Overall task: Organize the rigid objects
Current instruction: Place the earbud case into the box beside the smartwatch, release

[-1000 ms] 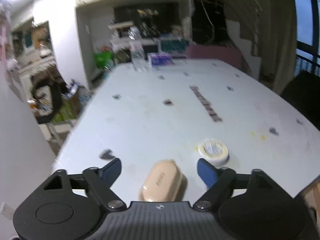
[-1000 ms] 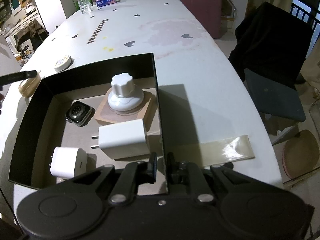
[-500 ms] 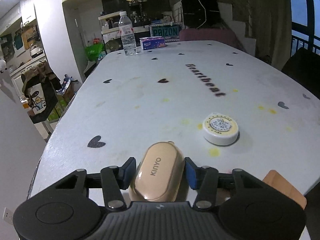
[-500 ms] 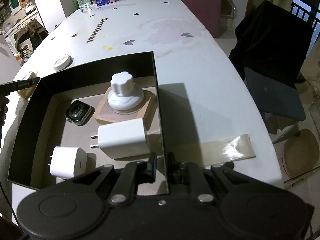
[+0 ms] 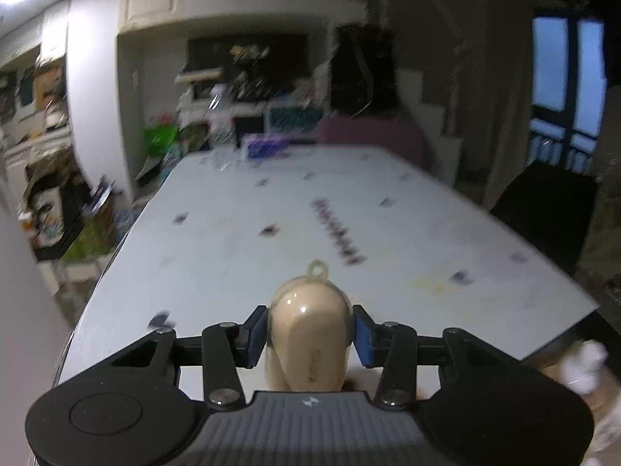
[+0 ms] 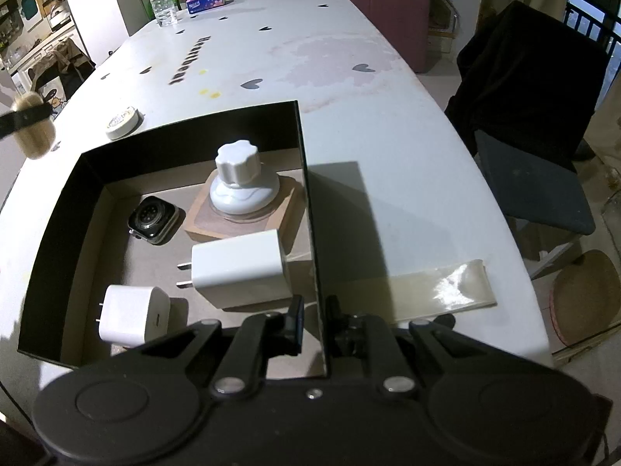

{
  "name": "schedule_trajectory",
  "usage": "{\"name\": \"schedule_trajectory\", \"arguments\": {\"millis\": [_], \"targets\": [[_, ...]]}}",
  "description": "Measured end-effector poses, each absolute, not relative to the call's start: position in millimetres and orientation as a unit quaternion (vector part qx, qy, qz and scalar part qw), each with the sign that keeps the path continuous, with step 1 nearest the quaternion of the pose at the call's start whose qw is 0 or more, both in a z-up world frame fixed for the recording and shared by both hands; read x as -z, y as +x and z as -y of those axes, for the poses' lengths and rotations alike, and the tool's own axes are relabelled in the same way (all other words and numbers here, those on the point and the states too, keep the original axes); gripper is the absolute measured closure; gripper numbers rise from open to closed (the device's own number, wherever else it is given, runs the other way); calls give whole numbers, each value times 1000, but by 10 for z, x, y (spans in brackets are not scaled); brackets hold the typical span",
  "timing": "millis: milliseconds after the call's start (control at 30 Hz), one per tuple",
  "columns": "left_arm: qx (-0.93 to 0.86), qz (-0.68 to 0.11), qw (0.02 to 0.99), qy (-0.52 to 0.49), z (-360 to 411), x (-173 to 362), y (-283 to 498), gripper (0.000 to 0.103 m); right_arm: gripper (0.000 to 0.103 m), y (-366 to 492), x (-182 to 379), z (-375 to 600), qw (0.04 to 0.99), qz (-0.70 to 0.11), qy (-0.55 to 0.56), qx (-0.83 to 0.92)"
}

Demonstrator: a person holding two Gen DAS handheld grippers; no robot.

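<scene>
Inside the black box (image 6: 58, 233) near the desk's front edge four items already lie, while the left tongs (image 5: 308, 336) clench the beige case (image 5: 308, 334) in the air, the right tongs (image 6: 312, 324) grip the box wall, and the round tin (image 6: 122, 121) waits on the desk.

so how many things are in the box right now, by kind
chargers: 2
watch: 1
white knob on its wooden base: 1
total: 4 in the box
</scene>
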State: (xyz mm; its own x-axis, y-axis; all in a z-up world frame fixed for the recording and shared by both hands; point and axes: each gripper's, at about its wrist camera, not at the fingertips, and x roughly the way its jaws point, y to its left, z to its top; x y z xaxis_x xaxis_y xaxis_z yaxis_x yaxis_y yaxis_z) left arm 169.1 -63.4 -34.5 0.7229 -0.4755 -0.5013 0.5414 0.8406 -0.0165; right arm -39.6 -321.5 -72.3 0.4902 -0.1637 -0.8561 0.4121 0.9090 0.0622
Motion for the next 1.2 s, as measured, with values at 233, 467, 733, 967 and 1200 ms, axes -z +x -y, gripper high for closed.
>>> {"name": "schedule_trajectory", "arguments": {"millis": [233, 467, 733, 967, 1200], "targets": [[352, -198, 911, 90, 838, 86, 1212, 57, 91, -397, 723, 3217, 853, -476, 130, 169], [477, -163, 852, 142, 1117, -7, 665, 57, 91, -398, 723, 3219, 853, -476, 131, 169], [528, -185, 789, 253, 1489, 335, 323, 57, 91, -391, 701, 3207, 854, -475, 133, 167], [506, -213, 776, 311, 1510, 546, 312, 57, 91, -391, 701, 3207, 854, -475, 133, 167], [526, -219, 774, 276, 1458, 510, 341, 32, 91, -394, 698, 3212, 854, -475, 134, 166]]}}
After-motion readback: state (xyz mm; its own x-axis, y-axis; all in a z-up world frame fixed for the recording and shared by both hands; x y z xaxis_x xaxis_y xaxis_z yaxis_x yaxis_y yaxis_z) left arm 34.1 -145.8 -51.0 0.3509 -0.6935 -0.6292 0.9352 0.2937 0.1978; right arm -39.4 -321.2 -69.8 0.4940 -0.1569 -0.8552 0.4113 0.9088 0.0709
